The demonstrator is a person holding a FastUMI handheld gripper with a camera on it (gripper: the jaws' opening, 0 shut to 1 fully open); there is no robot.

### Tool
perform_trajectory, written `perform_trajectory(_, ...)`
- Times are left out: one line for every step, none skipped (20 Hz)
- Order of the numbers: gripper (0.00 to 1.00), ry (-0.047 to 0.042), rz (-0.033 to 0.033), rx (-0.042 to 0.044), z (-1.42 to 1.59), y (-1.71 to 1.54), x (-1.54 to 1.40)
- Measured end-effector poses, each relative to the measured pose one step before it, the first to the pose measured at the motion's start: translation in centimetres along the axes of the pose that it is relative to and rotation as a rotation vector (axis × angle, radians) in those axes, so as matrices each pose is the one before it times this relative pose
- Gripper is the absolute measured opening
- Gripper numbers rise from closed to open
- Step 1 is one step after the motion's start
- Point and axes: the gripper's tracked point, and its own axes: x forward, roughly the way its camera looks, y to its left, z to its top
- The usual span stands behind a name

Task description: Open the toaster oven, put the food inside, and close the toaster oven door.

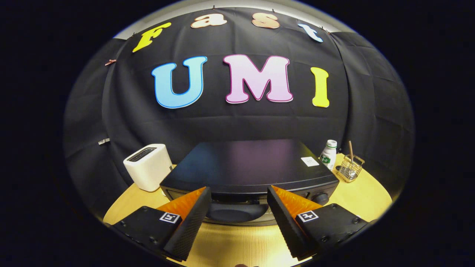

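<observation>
A black toaster oven [248,163] stands on the wooden table [237,241], seen from above its front edge. Its door looks closed, with the handle bar [237,202] showing just below the top edge and a knob [321,198] at the right of the front. My gripper [239,193] is open, its two fingertips spread to either side of the handle, right at the oven's upper front. Nothing is held between the fingers. I see no food.
A white slot toaster [148,167] stands left of the oven. To the oven's right are a small white bottle with a green label [328,154] and a wire basket holding a stick [350,167]. Bare tabletop lies under the fingers.
</observation>
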Motion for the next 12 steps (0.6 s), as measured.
perform_trajectory(0.98, 0.00909, -0.00190, 0.00147, -0.555, 0.065, 0.516)
perform_trajectory(0.99, 0.01524, -0.00936, -0.00301, -0.458, -0.120, 0.113)
perform_trajectory(0.99, -0.03408, -0.00651, -0.00877, 0.157, -0.062, 0.120)
perform_trajectory(0.97, 0.00007, 0.00865, -0.02109, -0.338, 0.455, 0.035)
perform_trajectory(0.98, -0.01211, 0.01017, -0.02241, 0.265, 0.196, -0.395)
perform_trajectory(0.99, 0.02016, 0.00902, 0.00986, -0.474, 0.196, -0.009)
perform_trajectory(0.99, 0.01302, 0.00381, 0.01123, -0.155, -0.115, -0.380)
perform_trajectory(1.00, 0.01578, 0.00388, -0.00296, -0.340, -0.102, -0.098)
perform_trajectory(0.99, 0.01691, 0.00274, -0.00440, -0.411, -0.019, -0.619)
perform_trajectory(0.99, -0.00126, 0.00050, -0.00865, -0.001, 0.137, -0.412)
perform_trajectory(0.99, 0.00976, 0.00026, -0.01266, -0.559, 0.022, -0.615)
perform_trajectory(0.98, 0.00029, -0.00046, -0.00331, -0.262, -0.006, -0.592)
